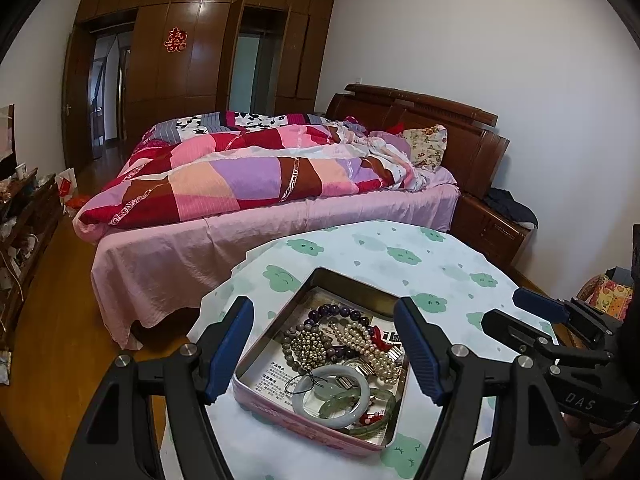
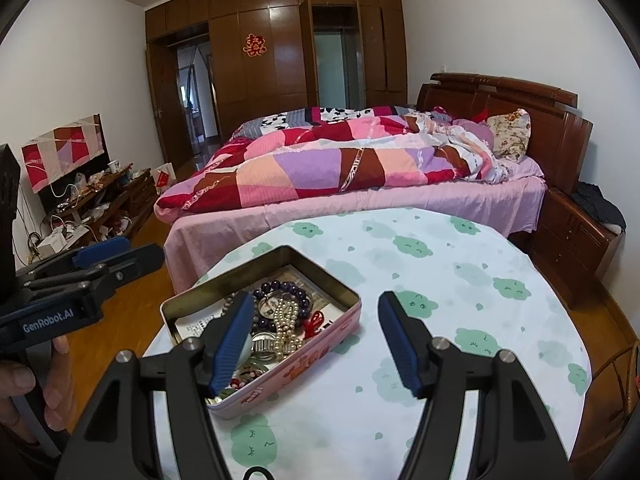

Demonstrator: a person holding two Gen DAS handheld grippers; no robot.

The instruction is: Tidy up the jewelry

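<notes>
An open pink tin box [image 1: 280,414] [image 2: 308,364] sits on a round table with a cloud-print cloth [image 1: 400,252] [image 2: 440,280]. It holds a tangle of jewelry: a purple bead bracelet [image 1: 340,313] [image 2: 282,287], pearl strands [image 1: 370,346] [image 2: 286,326], a pale jade bangle [image 1: 332,394], a metal watch band [image 2: 264,346] and red pieces. My left gripper [image 1: 324,354] is open, hovering over the tin. My right gripper [image 2: 316,342] is open over the tin's right side; it also shows at the right in the left wrist view [image 1: 536,308]. Both are empty.
A bed with a patchwork quilt [image 1: 256,172] [image 2: 344,160] stands just behind the table. A wooden nightstand [image 1: 492,228] [image 2: 576,236] is at the right. A cluttered low cabinet [image 2: 100,200] lines the left wall. The left gripper appears at the left in the right wrist view [image 2: 100,256].
</notes>
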